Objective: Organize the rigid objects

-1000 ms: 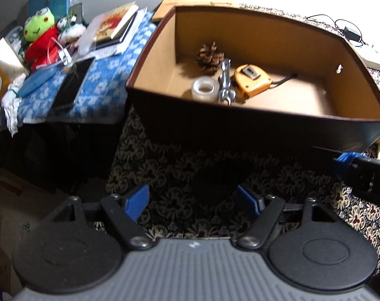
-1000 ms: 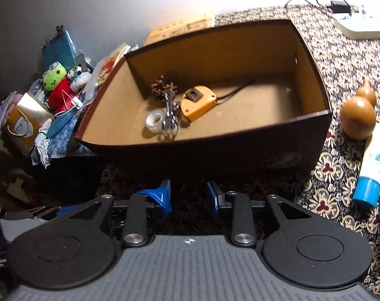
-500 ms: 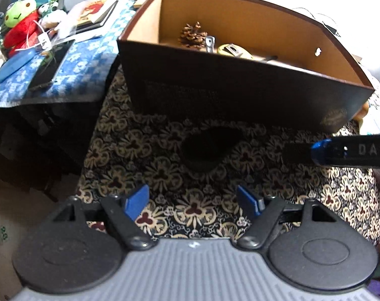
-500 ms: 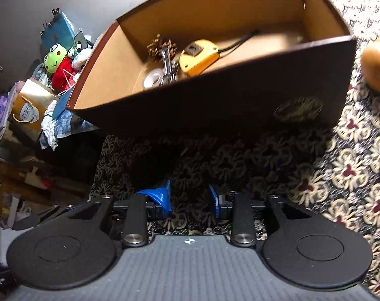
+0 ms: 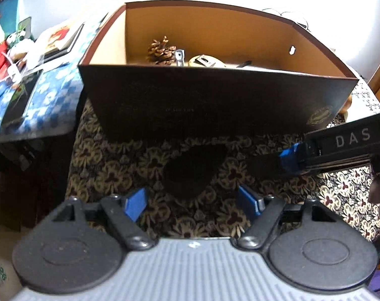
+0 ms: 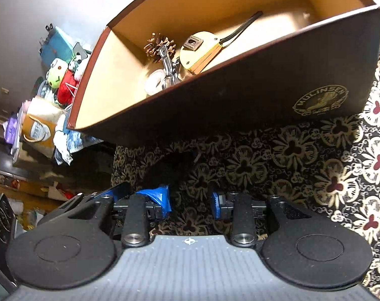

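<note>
Both views lowered since a second ago: box interior formerly seen from above, now glimpsed over the near wall. Brown cardboard box [image 6: 240, 95] across upper frame, on patterned cloth [image 6: 303, 165]. Inside, at left of box floor: yellow tape measure [image 6: 198, 50], long axis running toward upper right; pine cone [image 6: 157, 45]; metal tool [image 6: 168, 67]; tape roll [image 6: 154, 81]. Left gripper [image 5: 192, 202] at lower centre, jaws wide apart, empty, above a dark patch on the cloth. Right gripper [image 6: 190, 204] at lower centre, jaws narrowly parted and opening, nothing between. Boxed items up and beyond both jaws, behind the near wall; neither hand clearly nearer.
</note>
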The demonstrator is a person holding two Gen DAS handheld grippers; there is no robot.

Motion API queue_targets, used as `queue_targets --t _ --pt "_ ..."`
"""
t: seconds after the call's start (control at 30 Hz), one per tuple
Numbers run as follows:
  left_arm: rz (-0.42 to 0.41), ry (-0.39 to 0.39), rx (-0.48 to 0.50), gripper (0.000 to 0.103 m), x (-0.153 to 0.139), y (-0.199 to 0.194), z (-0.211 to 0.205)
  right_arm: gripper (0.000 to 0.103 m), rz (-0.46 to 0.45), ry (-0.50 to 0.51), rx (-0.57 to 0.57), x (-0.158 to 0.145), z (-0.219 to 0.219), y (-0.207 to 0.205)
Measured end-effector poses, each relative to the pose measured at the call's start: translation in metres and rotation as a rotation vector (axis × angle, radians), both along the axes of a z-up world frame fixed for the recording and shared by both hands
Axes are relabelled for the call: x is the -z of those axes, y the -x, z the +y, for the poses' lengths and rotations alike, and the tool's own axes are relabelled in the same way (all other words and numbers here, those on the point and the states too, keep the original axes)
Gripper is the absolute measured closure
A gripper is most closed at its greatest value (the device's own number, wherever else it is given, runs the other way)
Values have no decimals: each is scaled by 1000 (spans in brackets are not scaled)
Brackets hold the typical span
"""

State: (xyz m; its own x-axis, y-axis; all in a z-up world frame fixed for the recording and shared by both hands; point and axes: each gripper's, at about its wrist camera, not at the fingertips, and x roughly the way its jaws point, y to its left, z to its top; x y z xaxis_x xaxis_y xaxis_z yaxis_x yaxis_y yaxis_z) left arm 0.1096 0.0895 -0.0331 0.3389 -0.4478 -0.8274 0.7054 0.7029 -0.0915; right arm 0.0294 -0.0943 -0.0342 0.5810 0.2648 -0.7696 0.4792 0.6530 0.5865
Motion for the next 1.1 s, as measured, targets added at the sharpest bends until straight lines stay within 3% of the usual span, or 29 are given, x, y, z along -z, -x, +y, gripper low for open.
queue_targets --t 0.17,0.37,0.47,0.63,0.73,0.97,1.1 --pt "-30 -7 22 26 4 -8 -11 87 1 -19 31 3 -5 -8" --pt "-12 5 45 27 9 -16 -22 87 -3 -41 49 6 -10 -12" --pt "11 1 43 41 15 -19 -25 87 3 -63 56 10 -12 -13" --pt "26 10 43 43 20 -16 -25 87 14 -94 45 14 -11 -16" --pt "33 17 54 55 21 -13 -27 87 19 -92 39 14 -10 -17" --pt "116 77 29 59 20 -14 -28 84 35 -100 49 18 -17 -15" --pt "107 73 26 59 20 -11 -30 84 34 -85 34 17 -13 -19"
